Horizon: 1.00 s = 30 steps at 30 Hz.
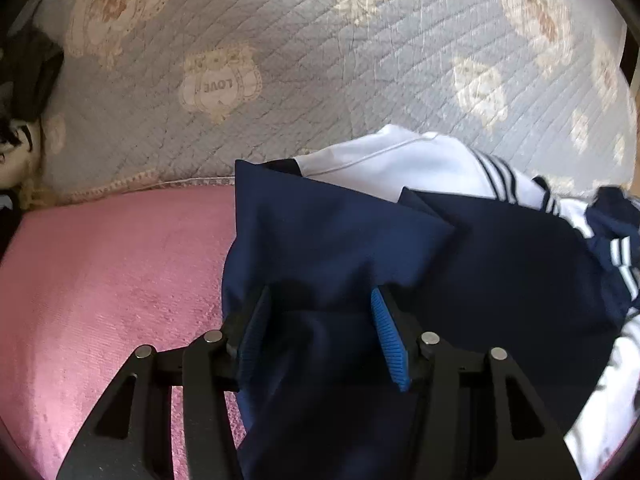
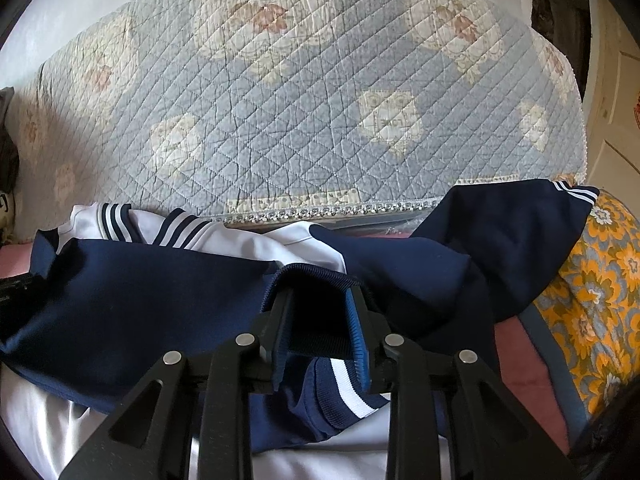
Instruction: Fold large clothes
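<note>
Navy-and-white jacket [image 1: 400, 224] lies bunched across the pink seat [image 1: 112, 288] of a sofa, up against the quilted blue cover [image 1: 320, 60] on the backrest. Only the sofa is carrying it.

Left side: dark clutter [image 1: 28, 76] at the far left edge, too blurred to identify, well apart from the work. Left gripper [image 1: 320, 300] sits at the jacket's left edge with navy cloth running between its blue pads [image 1: 390, 344]. Jaws look fairly wide, with a visible gap to the cloth on each side, so I read it as not clamped; cloth is draped through rather than pinched. Likely positioned there to take that edge as one end of the fold line.

Middle: white panel with striped trim sits behind the navy layer, so the garment is partly doubled over, not flat. My call: fold is early or mid stage, still untidy.

Right side: right gripper [image 2: 320, 300] has a ribbed navy hem filling the space between its pads, so it appears closed on the jacket; the striped cuff hangs just below the fingers. Holding the hem gives a stiff, non-slipping handle. One sleeve [image 2: 512, 240] trails off toward the orange floral cushion [image 2: 600, 280], touching or just over it.

Risk: slick fabric, the loose sleeve may drag and spoil the fold unless tucked in first.
</note>
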{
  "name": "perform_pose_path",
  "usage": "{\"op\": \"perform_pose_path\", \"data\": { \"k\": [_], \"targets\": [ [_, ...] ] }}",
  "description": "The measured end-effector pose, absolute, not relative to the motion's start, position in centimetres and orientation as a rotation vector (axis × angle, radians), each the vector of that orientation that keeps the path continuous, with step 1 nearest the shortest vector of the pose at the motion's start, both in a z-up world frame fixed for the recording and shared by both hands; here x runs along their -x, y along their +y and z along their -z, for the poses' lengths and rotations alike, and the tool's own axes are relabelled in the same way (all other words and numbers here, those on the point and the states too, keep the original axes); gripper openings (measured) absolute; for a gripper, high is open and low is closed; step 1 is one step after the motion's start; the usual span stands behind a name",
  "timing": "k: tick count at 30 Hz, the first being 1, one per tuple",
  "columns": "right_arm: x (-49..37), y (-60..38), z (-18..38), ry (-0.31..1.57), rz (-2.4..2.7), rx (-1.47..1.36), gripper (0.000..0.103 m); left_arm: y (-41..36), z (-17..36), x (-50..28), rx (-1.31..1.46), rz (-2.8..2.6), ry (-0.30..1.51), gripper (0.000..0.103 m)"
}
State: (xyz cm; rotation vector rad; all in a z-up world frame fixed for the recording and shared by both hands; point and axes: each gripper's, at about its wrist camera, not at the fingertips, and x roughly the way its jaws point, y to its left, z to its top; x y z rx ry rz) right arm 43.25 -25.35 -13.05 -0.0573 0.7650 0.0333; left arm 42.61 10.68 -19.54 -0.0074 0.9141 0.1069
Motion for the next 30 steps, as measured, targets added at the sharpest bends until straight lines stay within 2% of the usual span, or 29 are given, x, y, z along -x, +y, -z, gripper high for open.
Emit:
{"op": "perform_pose_path", "data": {
  "k": [1,3,7,9,11,12,15,17,18,19,23,25,27,30],
  "targets": [
    [-43.3,-25.3,13.1,0.765,-0.033,0.058,0.029,10.6,19.5,-42.5,-0.003,-0.125,0.906,0.017],
    [-43.3,-25.3,13.1,0.768,-0.034,0.060,0.029,10.8,18.7,-41.7,-0.014,-0.169,0.861,0.007],
    [-43.3,-25.3,13.1,0.772,-0.031,0.063,0.030,12.2,15.4,-39.5,-0.029,-0.296,0.713,0.005],
    [-43.2,-25.3,13.0,0.769,-0.024,0.063,0.032,13.2,14.7,-39.4,-0.078,-0.369,0.704,0.005],
    [-43.0,-25.2,12.7,0.758,-0.029,0.064,0.047,15.1,14.9,-39.8,-0.048,-0.402,0.737,0.005],
    [-42.9,-25.2,12.6,0.748,-0.029,0.069,0.051,15.9,15.3,-40.2,-0.015,-0.391,0.773,0.005],
    [-42.8,-25.0,12.4,0.746,-0.047,0.065,0.052,16.9,16.2,-41.0,-0.011,-0.417,0.846,0.015],
    [-43.1,-25.2,12.6,0.761,-0.061,0.038,0.053,16.8,15.5,-40.5,-0.030,-0.475,0.808,0.045],
    [-43.2,-25.4,12.7,0.768,-0.060,0.031,0.053,16.8,15.0,-40.2,-0.032,-0.514,0.766,0.072],
    [-43.3,-25.5,12.8,0.773,-0.057,0.025,0.056,16.7,14.5,-39.7,-0.035,-0.562,0.727,0.088],
    [-44.3,-26.6,13.8,0.849,-0.111,-0.053,0.072,15.2,13.0,-38.7,-0.095,-0.508,0.690,0.088],
    [-44.8,-26.9,14.5,0.909,-0.164,-0.096,0.072,14.1,11.8,-37.8,-0.106,-0.463,0.655,0.088],
    [-44.6,-27.2,14.3,0.892,-0.153,-0.127,0.072,12.5,10.5,-37.1,-0.099,-0.392,0.620,0.088],
    [-44.2,-26.9,13.7,0.863,-0.181,-0.103,0.072,10.6,9.2,-36.2,-0.058,-0.278,0.590,0.098]
  ]
}}
